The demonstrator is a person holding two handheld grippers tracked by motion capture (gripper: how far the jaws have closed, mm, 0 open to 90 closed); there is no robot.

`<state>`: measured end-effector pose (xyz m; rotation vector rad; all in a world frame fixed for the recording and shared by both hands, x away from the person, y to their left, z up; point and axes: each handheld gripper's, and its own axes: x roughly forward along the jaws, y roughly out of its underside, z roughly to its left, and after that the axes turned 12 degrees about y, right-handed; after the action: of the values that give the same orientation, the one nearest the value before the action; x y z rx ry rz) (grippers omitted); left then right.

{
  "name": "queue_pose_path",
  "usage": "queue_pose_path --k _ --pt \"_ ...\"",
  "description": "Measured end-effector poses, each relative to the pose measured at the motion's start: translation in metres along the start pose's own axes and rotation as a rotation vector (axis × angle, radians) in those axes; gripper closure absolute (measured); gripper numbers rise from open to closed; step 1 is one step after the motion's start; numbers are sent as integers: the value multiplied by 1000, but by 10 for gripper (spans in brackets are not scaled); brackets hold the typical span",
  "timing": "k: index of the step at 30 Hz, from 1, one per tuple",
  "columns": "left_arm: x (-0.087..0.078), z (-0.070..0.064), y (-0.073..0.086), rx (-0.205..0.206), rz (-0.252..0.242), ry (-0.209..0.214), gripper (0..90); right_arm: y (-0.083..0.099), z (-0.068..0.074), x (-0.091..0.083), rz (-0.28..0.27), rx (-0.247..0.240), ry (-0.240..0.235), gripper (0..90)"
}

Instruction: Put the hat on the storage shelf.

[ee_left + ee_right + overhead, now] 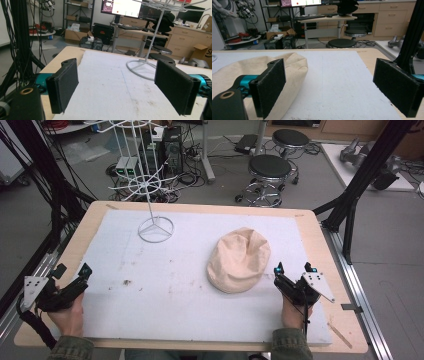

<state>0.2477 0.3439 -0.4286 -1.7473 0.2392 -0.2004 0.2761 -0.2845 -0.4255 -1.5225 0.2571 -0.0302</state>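
The cap (239, 260) lies on the white mat (165, 295), right of centre, just beside the right gripper (295, 268), whose jaws are spread wide and hold nothing. The left gripper (72, 271) rests at the mat's left edge, well apart from the cap, jaws also wide and empty. A wire stand (155, 228) sits at the far side.

No legible text (screens blurred)

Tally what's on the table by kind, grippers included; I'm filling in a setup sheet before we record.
Beige cloth cap: 1
White wire display stand: 1
White mat covering the tabletop: 1
Handheld grippers: 2, the left gripper and the right gripper, both with jaws apart and nothing between them
Total: 5
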Motion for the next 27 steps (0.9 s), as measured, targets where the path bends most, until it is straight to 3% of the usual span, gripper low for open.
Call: queue_pose_path --k 21,27 --pt "0 2 1 -11 4 2 197 1 0 1 13 10 -12 101" --pt "0 1 2 -8 8 -3 197 0 0 4 39 24 -44 100"
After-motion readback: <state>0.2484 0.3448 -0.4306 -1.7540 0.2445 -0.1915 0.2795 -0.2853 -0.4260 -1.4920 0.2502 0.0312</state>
